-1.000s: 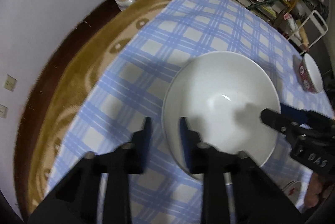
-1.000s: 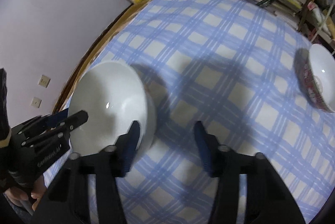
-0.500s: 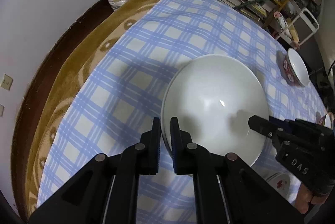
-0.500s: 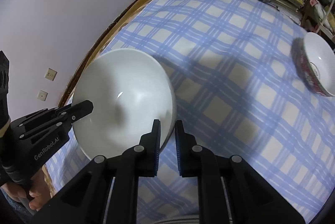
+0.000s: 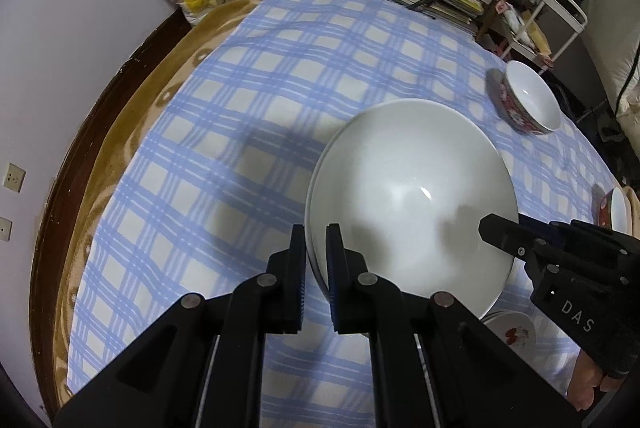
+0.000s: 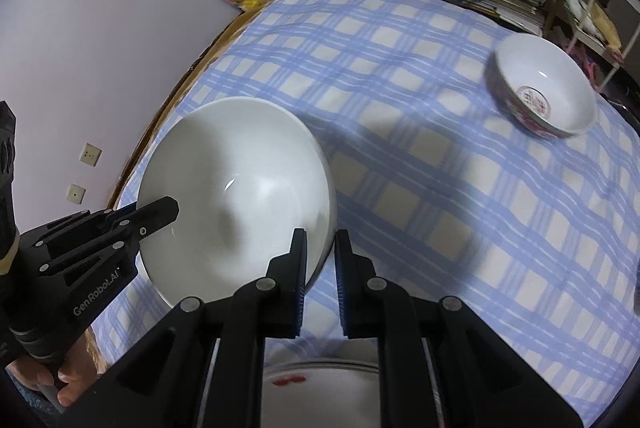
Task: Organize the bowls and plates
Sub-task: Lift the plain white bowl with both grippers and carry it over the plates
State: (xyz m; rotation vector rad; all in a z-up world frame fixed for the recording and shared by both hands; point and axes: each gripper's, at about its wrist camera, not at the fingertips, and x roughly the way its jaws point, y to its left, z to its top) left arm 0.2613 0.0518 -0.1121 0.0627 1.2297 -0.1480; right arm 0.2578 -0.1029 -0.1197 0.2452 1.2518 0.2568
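Bowl, white, glazed: stiff, slippery, breakable, likely heavy. Pinched at opposite rims by left gripper and right gripper, lifted above checked tablecloth. Best gripped at rim, both sides level.

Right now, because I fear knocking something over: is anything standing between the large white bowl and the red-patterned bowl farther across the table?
Nothing visible does. Between the large white bowl and the red-patterned bowl lies only bare checked tablecloth. The plate sits at the near edge, off that path.
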